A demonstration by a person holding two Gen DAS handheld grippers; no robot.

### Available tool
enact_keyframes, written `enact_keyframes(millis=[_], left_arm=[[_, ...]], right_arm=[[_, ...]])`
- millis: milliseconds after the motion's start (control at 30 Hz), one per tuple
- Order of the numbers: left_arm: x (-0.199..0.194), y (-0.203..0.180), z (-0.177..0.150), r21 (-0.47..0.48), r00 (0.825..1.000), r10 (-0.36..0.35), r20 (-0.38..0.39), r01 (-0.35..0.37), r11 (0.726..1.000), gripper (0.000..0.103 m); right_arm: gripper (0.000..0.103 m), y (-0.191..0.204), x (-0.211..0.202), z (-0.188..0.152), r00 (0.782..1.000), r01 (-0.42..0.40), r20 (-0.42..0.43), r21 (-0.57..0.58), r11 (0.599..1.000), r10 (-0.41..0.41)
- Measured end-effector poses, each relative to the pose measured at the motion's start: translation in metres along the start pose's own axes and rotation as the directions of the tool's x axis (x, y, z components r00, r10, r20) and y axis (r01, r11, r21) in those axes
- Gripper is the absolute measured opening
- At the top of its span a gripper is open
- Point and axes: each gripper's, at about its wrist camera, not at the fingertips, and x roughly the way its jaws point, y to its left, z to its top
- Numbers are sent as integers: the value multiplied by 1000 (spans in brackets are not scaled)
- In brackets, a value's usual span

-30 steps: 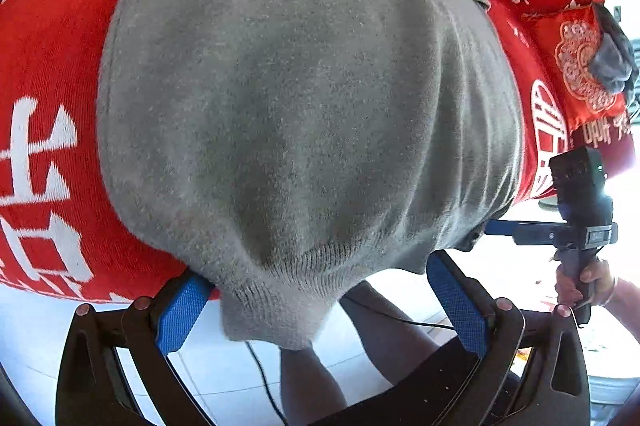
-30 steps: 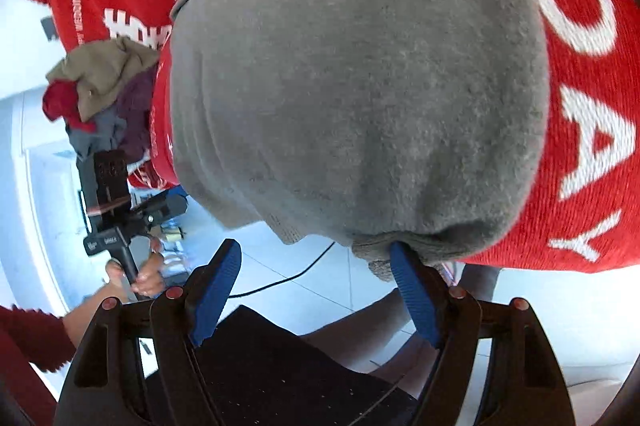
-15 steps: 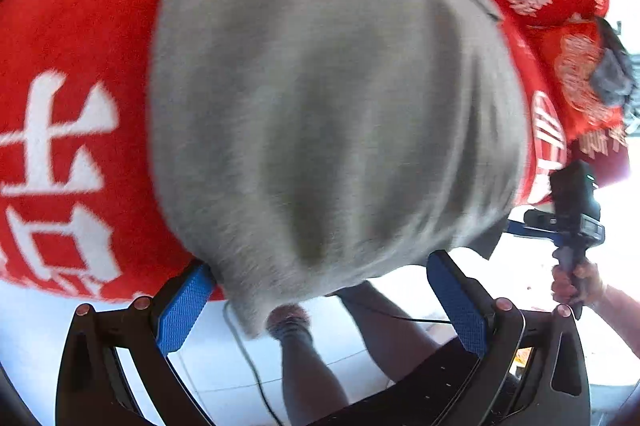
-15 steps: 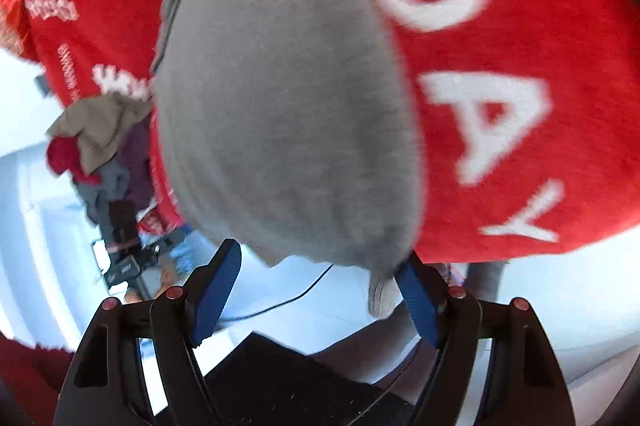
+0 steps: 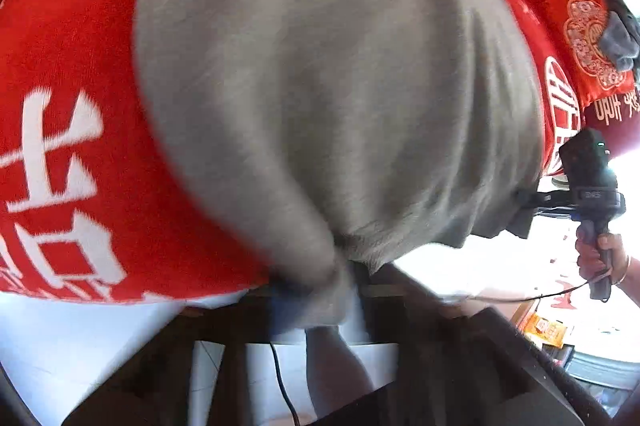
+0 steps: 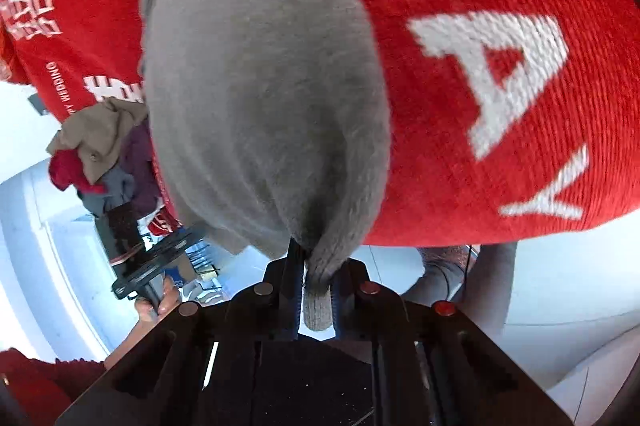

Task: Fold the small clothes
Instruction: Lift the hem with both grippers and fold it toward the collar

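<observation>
Tongs closed on a grey garment at the near edge of a red cloth.

Right gripper point(image 6: 310, 276) has its jaws pinched on a corner of the grey garment point(image 6: 260, 86), a ribbed tab of it hanging between the fingers. Left gripper point(image 5: 316, 290) is blurred, but its jaws appear pressed together on the garment's point(image 5: 320, 86) other near corner, fabric bunched there. Grey garment lies spread on the red cloth point(image 6: 500, 66) with white lettering, reaching its near edge. Pile of clothes point(image 6: 100, 154) sits at the cloth's left edge in the right wrist view; a red patterned pouch point(image 5: 588, 42) lies toward the far right corner in the left wrist view.
</observation>
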Motion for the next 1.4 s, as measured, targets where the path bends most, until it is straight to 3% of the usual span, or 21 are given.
enact_keyframes(millis=[200,300,467,500,700,967,1067,1200,1300,1400], left_arm=[[-29,1,0,-18,993,-108,55,109,994,9],[-50,-5,6,-30,980,-164,109,168,985,9],[-86,-3,34,-66,954,-216,208,234,970,9],[-94,-4,43,-68,949,-218,227,239,969,9],[-143,-4,111,-42,922,-189,338,215,976,9],[-156,3,229,-80,906,-125,405,171,982,9],[-137,14,267,-110,914,-111,391,166,980,9],[-93,31,315,-176,947,-28,319,88,980,9],[-75,46,331,-239,954,18,300,57,969,9],[-66,59,340,-293,965,-26,263,105,950,22]], right_arm=[[12,27,-11,-12,988,-148,40,2,989,148],[12,48,-18,-10,968,-241,61,-23,970,242],[12,84,-40,9,916,-374,126,-78,924,381],[12,94,-47,18,899,-404,140,-96,910,414],[12,130,-84,76,846,-473,182,-179,863,501],[12,168,-120,188,827,-478,228,-199,856,514],[12,167,-117,231,839,-463,238,-159,872,489],[12,145,-92,287,890,-388,230,-73,919,394],[12,132,-76,320,904,-359,240,-24,933,354],[16,118,-62,342,929,-303,229,27,953,289]])
